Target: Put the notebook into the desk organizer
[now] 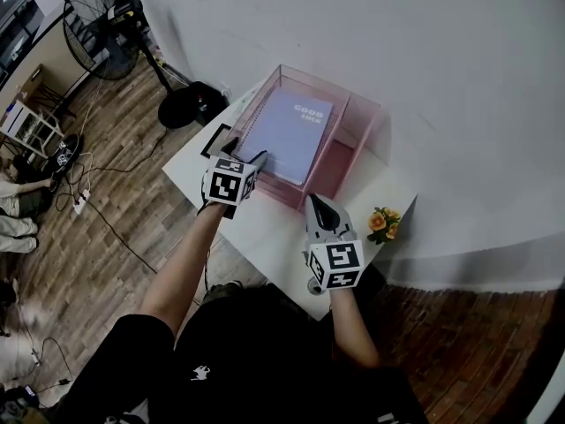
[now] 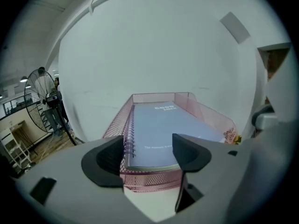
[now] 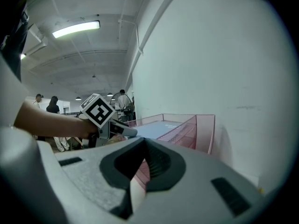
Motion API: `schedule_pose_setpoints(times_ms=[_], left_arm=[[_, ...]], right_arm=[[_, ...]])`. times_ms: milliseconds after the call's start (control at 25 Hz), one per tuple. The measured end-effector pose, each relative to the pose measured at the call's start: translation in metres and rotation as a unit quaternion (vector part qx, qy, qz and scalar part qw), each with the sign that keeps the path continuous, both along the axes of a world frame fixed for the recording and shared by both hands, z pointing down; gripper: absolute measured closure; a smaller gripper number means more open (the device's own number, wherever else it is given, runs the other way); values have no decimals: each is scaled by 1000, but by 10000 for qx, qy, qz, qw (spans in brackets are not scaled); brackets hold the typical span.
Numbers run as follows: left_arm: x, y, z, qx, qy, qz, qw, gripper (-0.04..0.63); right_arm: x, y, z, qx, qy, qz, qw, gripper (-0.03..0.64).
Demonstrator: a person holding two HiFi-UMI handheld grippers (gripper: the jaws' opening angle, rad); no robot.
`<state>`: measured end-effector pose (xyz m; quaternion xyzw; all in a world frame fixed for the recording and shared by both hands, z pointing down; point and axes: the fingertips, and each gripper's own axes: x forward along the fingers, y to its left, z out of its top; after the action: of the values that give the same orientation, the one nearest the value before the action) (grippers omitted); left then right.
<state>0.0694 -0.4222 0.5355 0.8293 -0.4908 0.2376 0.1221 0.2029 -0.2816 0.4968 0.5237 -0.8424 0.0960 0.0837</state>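
Note:
A lilac spiral notebook lies flat in the left bay of the pink mesh desk organizer on the white table. My left gripper hovers at the organizer's near left corner, open. In the left gripper view its jaws stand wide on either side of the notebook's near edge without pressing it, above the mesh front wall. My right gripper rests over the table in front of the organizer, shut and empty. In the right gripper view its pads meet, with the organizer beyond.
A small pot of yellow flowers stands at the table's right edge, close to my right gripper. A black frame lies left of the organizer. A white wall backs the table. A standing fan and cables sit on the wooden floor at left.

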Motion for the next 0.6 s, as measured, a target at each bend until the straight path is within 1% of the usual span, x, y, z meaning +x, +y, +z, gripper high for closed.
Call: schedule_pose_setpoints(times_ms=[200,360,440,600], left_arm=[[0,2,-7,262,-282,128,9992,267],[3,9,-20,554,-275,307,9976,269],[2,16,-29,701,-205,391,9966,310],[-2,36,-43,912,-42,683,9935,433]], right_arm=[[-3,1,-1,0,2,-10,10000,615],[-2,3,-8,107,-62,105,9999,615],[0,6,-14,163,-152,223,9995,615],[1,13,-32,363,-227,539,9976,615]])
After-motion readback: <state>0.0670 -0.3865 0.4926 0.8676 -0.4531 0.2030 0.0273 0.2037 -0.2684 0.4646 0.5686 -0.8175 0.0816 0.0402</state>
